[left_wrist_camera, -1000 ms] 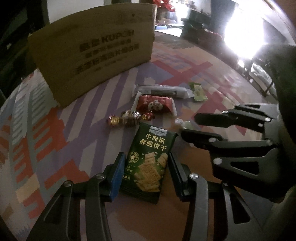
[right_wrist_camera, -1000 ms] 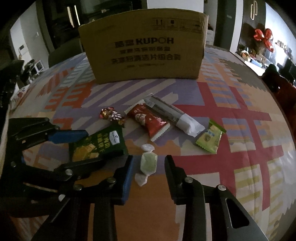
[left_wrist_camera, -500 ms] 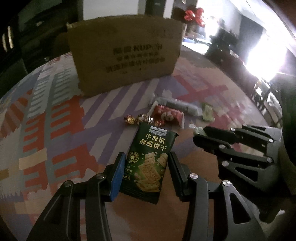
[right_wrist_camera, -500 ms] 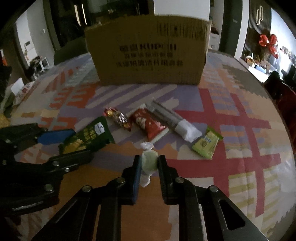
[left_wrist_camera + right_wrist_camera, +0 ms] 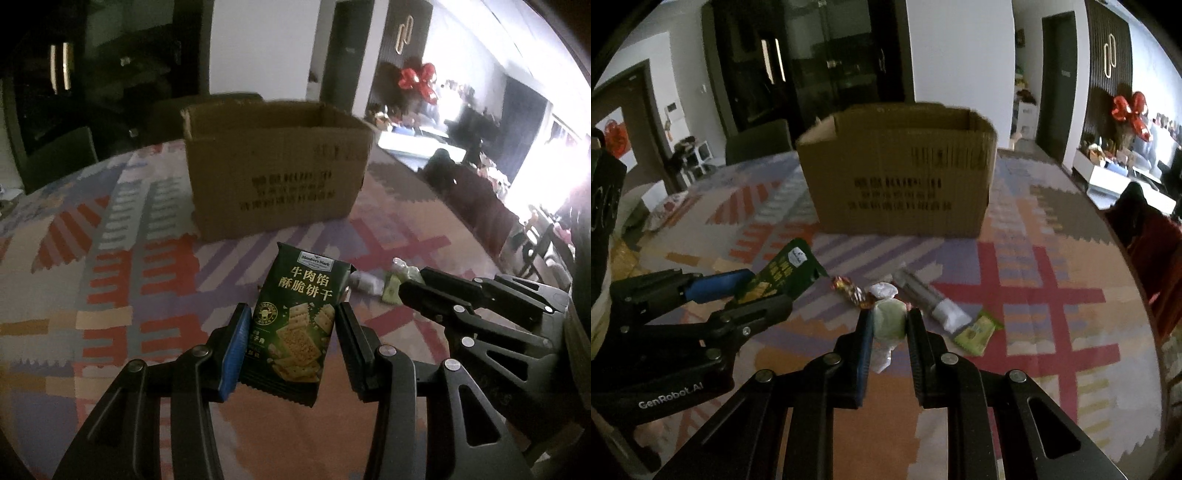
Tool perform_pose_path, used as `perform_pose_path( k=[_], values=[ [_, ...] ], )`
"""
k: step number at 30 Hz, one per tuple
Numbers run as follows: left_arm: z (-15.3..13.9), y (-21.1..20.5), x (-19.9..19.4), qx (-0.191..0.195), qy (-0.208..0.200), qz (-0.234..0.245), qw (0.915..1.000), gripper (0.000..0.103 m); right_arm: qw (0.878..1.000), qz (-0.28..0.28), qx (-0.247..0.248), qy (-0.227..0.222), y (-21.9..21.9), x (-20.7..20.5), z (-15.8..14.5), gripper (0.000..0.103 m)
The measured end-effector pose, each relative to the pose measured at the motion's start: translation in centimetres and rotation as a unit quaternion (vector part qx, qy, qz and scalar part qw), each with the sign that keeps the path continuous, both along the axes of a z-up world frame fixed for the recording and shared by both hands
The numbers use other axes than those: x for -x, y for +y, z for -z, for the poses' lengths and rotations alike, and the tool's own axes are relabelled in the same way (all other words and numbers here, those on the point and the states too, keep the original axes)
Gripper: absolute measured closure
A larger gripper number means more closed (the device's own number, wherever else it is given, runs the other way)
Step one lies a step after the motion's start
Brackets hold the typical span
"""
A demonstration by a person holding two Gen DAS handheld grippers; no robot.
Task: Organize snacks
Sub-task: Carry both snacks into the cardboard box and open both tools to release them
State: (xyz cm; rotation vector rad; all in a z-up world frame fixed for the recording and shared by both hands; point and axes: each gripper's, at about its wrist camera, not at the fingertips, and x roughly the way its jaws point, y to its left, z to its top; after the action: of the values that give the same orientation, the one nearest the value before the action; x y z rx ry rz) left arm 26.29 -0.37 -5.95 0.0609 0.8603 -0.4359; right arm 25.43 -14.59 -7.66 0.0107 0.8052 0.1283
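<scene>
The green cracker packet [image 5: 295, 325], a flat glossy foil pouch with crimped ends and pictures of square crackers, has left the tablecloth since a second ago and now hangs tilted above it, pinched at its sides by the left gripper [image 5: 291, 338]. The candy [image 5: 888, 322], a pale green lump in a clear twisted wrapper, lay loose between spread fingers a second ago; now the right gripper [image 5: 888, 325] is pressed in on it and holds it off the cloth. Both cameras sit higher than before, so the open top of the cardboard box [image 5: 273, 173] shows; it is plain brown corrugated board with dark print on its front, standing beyond the snacks. On the table [image 5: 1052, 295], covered with a cloth of red, purple and orange blocks, there remain a shiny foil-wrapped sweet [image 5: 848, 288], a long clear tube-shaped pack [image 5: 932, 301] and a small yellow-green sachet [image 5: 977, 331], close together below the right gripper.
</scene>
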Motion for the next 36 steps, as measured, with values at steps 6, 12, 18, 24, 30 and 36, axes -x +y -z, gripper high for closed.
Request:
perform_pose_path(
  k=[6,12,18,24,30,36],
  values=[
    [-2.6,0.2,0.5,0.009,-0.026,-0.030,0.9992,0.057,0.999,-0.012,0.000,-0.032,-0.3,0.3,-2.8,0.083],
    [-5.2,0.0,0.4,0.007,-0.058,-0.045,0.9973,0.057,0.998,-0.017,0.002,-0.066,-0.8,0.0,-5.6,0.083],
    [-7.5,-0.3,-0.4,0.008,-0.073,-0.055,0.9958,0.057,0.995,-0.020,0.008,-0.100,-1.5,-0.6,-8.2,0.083],
    [-9.9,-0.9,-1.6,0.015,-0.092,-0.053,0.9942,0.057,0.992,-0.023,0.004,-0.122,-2.0,-1.6,-10.5,0.083],
    [-12.3,-1.4,-3.3,0.023,-0.105,-0.053,0.9928,0.057,0.990,-0.026,-0.013,-0.135,-2.6,-3.6,-12.7,0.083],
    [-13.8,-1.7,-6.2,0.038,-0.095,-0.044,0.9938,0.057,0.993,-0.046,-0.028,-0.106,-2.7,-7.1,-14.2,0.083]
  ],
)
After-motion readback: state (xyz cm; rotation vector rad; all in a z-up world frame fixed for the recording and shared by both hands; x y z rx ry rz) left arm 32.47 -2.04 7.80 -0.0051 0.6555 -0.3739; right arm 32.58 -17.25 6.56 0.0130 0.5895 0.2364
